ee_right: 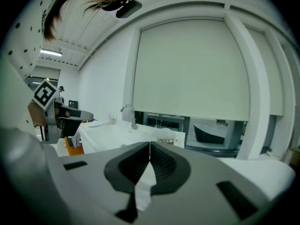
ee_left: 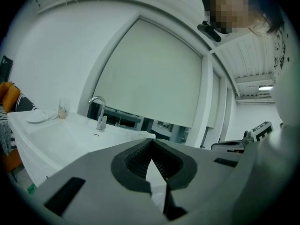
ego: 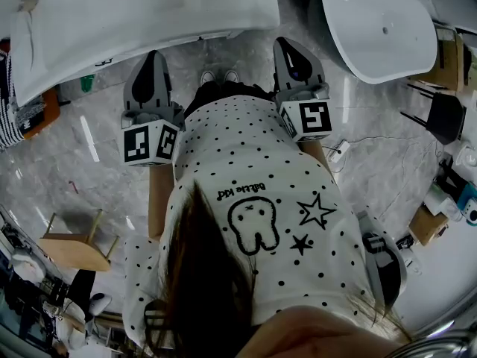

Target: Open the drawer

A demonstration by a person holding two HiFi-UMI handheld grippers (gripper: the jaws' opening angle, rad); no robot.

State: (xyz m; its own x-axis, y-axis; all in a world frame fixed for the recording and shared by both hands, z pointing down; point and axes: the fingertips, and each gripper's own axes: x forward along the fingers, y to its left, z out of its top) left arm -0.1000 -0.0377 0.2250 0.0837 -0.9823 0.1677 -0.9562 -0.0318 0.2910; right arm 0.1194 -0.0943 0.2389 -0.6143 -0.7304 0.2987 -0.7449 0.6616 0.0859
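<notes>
The drawer is shown in no view, so the task is judged not yet begun: the left gripper and the right gripper are pressed together on nothing, held near a white washbasin, and finding, gripping and pulling are all left.

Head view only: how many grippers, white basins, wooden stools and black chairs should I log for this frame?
Grippers: 2 (left gripper, right gripper)
White basins: 2 ()
Wooden stool: 1
Black chair: 1
Total: 6
</notes>
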